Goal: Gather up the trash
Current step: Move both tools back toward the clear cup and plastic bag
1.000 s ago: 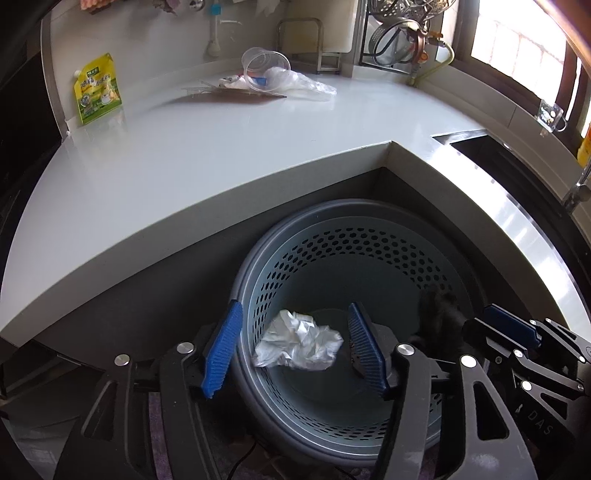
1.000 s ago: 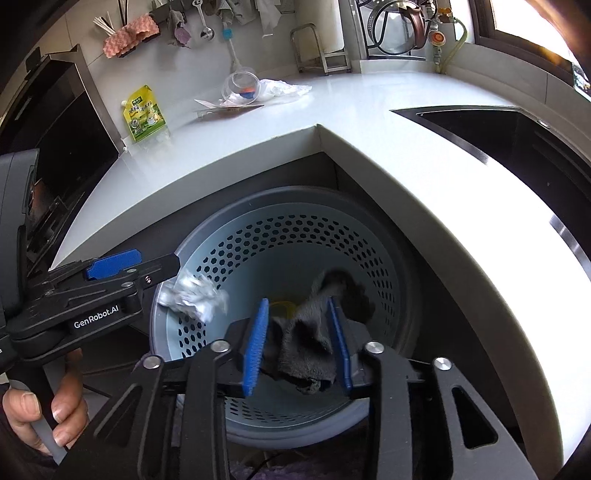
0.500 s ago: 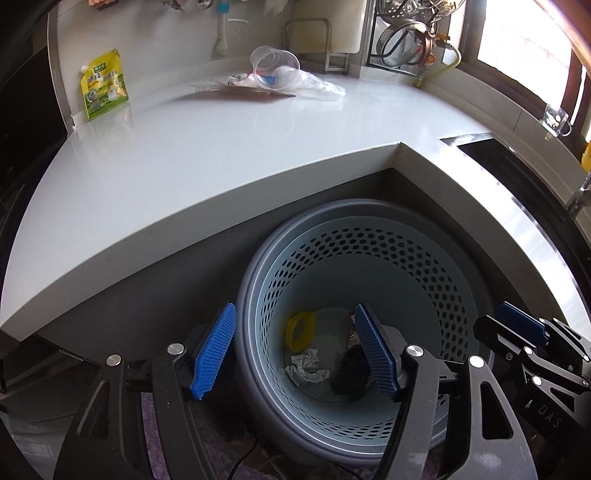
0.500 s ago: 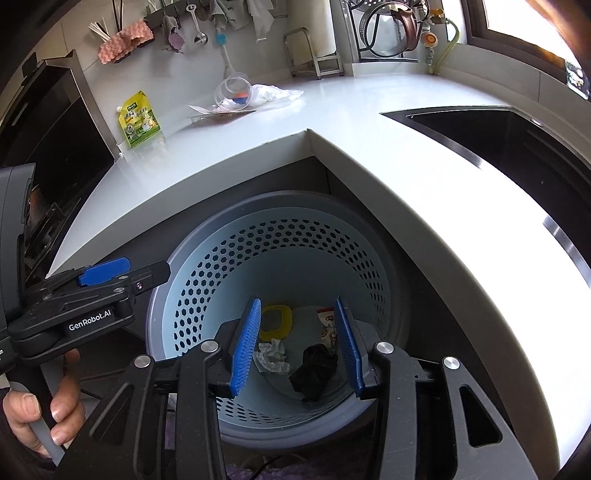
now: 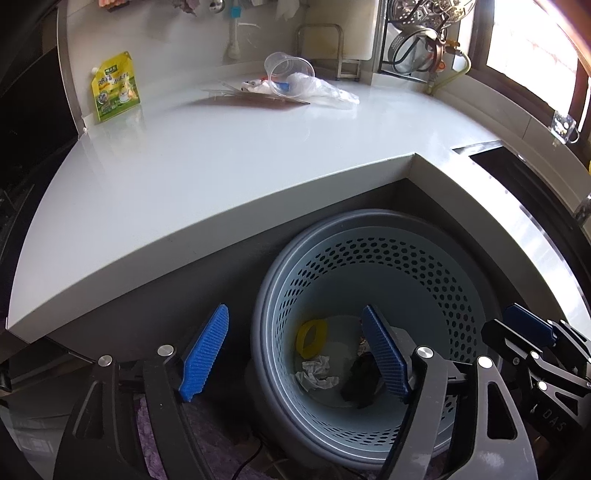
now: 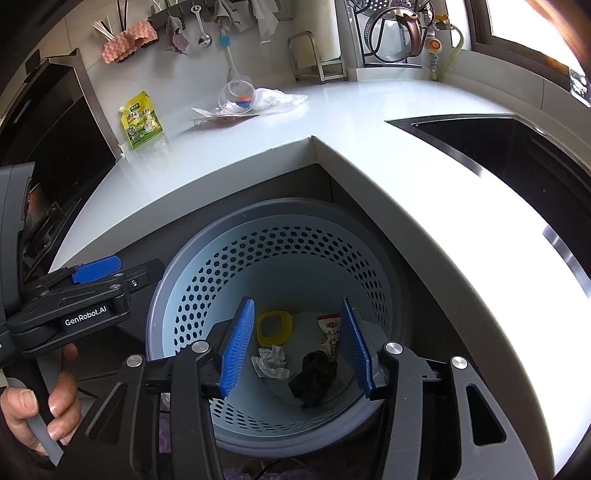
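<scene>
A perforated blue-grey trash basket (image 5: 436,258) (image 6: 207,273) stands on the floor in the counter's corner. At its bottom lie a crumpled white paper (image 5: 317,374) (image 6: 271,362), a black rag (image 5: 362,376) (image 6: 314,373), a yellow ring (image 5: 312,332) (image 6: 273,326) and a red-white wrapper (image 6: 330,332). My left gripper (image 5: 295,354) is open and empty above the basket's left rim. My right gripper (image 6: 299,343) is open and empty over the basket. On the counter remain a clear plastic cup (image 5: 286,70) (image 6: 236,94), a plastic bag (image 5: 325,90) (image 6: 280,98) and a yellow-green pouch (image 5: 114,86) (image 6: 142,120).
The white counter (image 5: 221,158) wraps around the basket. A dark sink (image 6: 509,147) is at the right. A flat card (image 5: 258,96) lies under the cup. A dish rack (image 5: 421,33) stands at the back. A dark stove area (image 6: 55,147) is at the left.
Both grippers opened. The white paper fell from the left one and the black rag from the right one to the basket bottom. Both grippers rose slightly.
</scene>
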`<action>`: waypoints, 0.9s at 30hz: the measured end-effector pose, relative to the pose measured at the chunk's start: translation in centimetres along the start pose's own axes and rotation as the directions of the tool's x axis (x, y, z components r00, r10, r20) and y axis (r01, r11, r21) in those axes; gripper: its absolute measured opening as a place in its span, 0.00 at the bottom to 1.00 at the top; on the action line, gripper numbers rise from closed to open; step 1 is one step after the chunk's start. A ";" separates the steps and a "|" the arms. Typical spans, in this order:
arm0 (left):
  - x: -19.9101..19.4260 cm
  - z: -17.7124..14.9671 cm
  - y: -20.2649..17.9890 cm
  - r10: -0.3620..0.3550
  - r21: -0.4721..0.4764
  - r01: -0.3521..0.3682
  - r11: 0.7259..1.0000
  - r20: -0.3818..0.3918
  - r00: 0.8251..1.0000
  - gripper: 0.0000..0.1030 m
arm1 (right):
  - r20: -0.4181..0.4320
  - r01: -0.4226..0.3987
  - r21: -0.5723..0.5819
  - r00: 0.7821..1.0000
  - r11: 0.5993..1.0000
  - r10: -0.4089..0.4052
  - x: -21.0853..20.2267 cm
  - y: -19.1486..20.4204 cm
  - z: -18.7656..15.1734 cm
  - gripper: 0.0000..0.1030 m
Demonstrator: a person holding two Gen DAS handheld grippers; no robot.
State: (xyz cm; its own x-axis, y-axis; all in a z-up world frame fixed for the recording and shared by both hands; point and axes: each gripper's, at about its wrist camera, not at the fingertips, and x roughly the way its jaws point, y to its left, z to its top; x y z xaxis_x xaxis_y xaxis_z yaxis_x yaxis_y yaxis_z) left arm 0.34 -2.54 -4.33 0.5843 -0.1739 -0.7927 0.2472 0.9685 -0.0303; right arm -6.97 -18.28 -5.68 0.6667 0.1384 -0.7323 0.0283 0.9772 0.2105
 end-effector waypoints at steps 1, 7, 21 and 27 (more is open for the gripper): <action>-0.1 0.1 0.1 0.003 -0.002 -0.003 1.000 0.006 1.000 0.73 | 0.005 -0.001 -0.004 1.000 1.000 0.001 -0.1 0.1 0.2 0.47; -0.9 1.8 1.0 0.014 -0.016 -0.013 1.000 0.041 0.999 0.77 | 0.038 -0.013 -0.031 0.999 0.999 0.014 -0.4 0.4 2.2 0.54; -1.3 7.8 3.2 0.061 -0.067 -0.052 0.996 0.143 0.988 0.86 | 0.138 -0.019 -0.100 0.990 0.995 0.032 0.1 1.5 9.7 0.60; -0.7 11.5 4.9 0.075 -0.099 -0.059 0.993 0.168 0.983 0.86 | 0.159 -0.036 -0.123 0.986 0.992 0.056 0.7 1.8 14.2 0.62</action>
State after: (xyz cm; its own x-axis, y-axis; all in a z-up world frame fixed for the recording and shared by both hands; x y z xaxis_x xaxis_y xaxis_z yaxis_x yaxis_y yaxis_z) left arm 10.01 0.25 3.11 0.7227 -0.1278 -0.6792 0.1343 0.9900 -0.0434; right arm 4.10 -18.68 3.39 0.7775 0.1655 -0.6067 -0.0877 0.9839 0.1559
